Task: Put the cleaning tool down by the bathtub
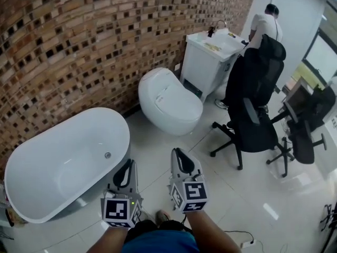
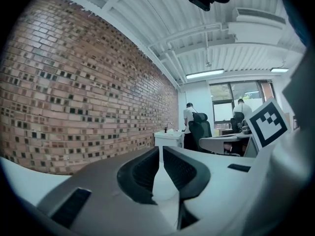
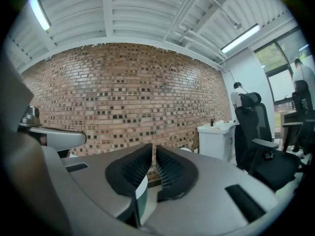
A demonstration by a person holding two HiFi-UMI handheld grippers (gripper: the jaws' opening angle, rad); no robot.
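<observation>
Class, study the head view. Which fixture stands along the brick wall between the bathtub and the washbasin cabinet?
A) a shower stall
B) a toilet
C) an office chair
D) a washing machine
B: the white toilet sits by the brick wall, between the bathtub and the washbasin cabinet.

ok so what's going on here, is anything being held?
A person holds a tool in each hand, side by side over the floor next to the bathtub. Neither grips anything: the left tool has its jaws together, and the right tool has its jaws slightly apart with nothing between them. No cleaning item shows in any view. The toilet and sink cabinet stand further along the brick wall.
</observation>
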